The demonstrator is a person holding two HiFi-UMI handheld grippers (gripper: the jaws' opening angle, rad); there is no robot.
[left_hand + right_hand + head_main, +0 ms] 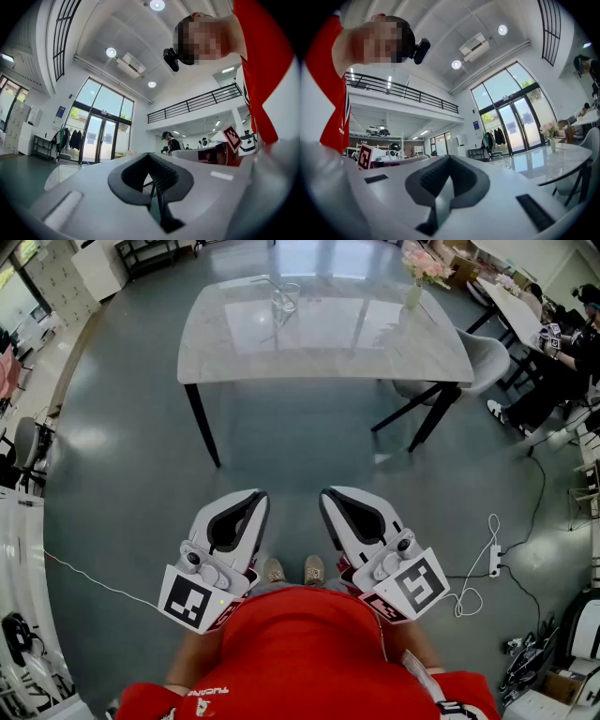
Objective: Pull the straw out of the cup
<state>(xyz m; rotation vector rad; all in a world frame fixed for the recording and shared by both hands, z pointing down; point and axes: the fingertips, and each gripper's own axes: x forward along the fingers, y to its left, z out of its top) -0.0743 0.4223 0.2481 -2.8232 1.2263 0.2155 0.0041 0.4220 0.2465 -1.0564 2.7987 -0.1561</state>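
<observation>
This is a large open workspace of the lab or studio kind, not a home. It is a tall hall with a polished grey floor, round ceiling lights, a ceiling air-conditioning unit, a railed mezzanine and full-height glass entrance doors. A marble-topped table with a vase of flowers stands in the open, a power strip lies on the floor with loose cables, and a seated person works at another table (far right in the head view).
</observation>
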